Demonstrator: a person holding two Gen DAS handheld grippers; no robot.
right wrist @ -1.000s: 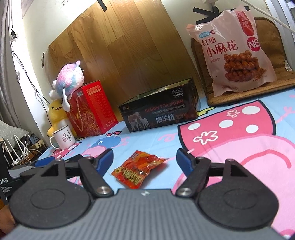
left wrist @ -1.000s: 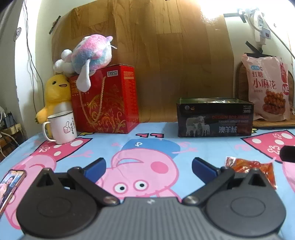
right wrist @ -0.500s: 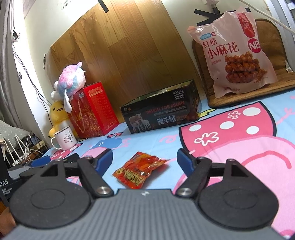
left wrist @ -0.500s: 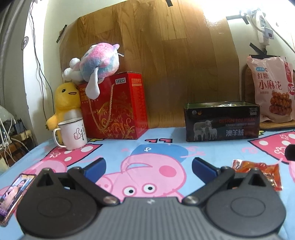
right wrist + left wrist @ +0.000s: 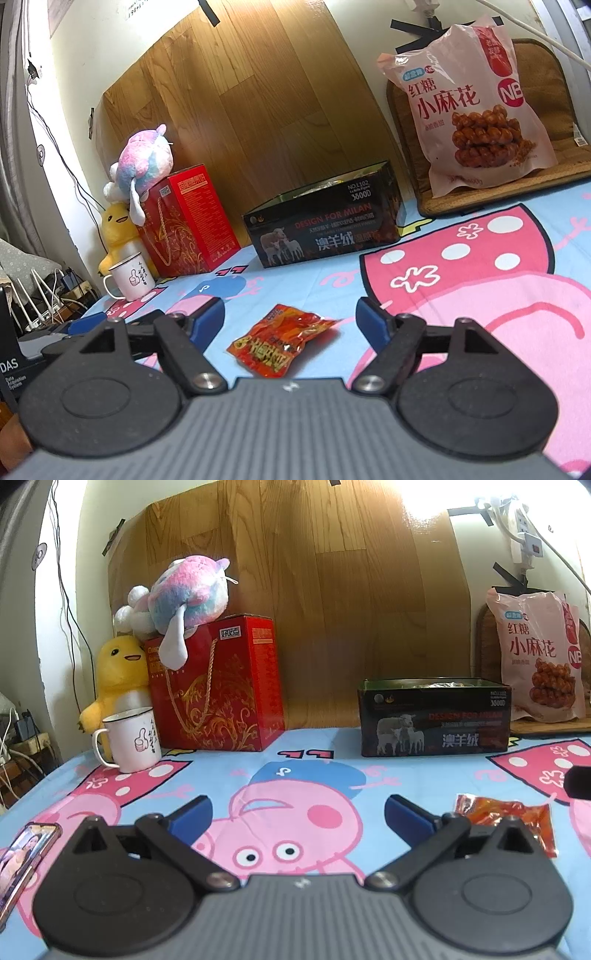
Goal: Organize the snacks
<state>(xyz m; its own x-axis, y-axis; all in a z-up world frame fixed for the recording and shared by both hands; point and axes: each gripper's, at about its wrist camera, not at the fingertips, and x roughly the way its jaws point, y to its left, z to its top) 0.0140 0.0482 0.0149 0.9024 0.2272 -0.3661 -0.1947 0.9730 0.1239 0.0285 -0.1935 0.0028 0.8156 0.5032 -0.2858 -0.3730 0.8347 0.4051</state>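
Observation:
A small red-orange snack packet (image 5: pixel 282 341) lies flat on the cartoon tablecloth, between the open fingers of my right gripper (image 5: pixel 290 319) and just ahead of them. It also shows in the left wrist view (image 5: pixel 511 818), to the right of my left gripper (image 5: pixel 297 810), which is open and empty over the cloth. A dark open tin box (image 5: pixel 323 230) stands behind the packet; it also shows in the left wrist view (image 5: pixel 436 718). A big pink snack bag (image 5: pixel 467 110) leans at the back right.
A red gift box (image 5: pixel 218 685) with a plush toy (image 5: pixel 183 596) on top, a yellow plush duck (image 5: pixel 118 672) and a white mug (image 5: pixel 131 738) stand at the back left. A phone (image 5: pixel 22 853) lies at the cloth's left edge. A wooden board (image 5: pixel 295 609) backs the table.
Both views have shifted slightly; the right gripper has edged closer to the red-orange packet. Both grippers stay open and nothing was picked up.

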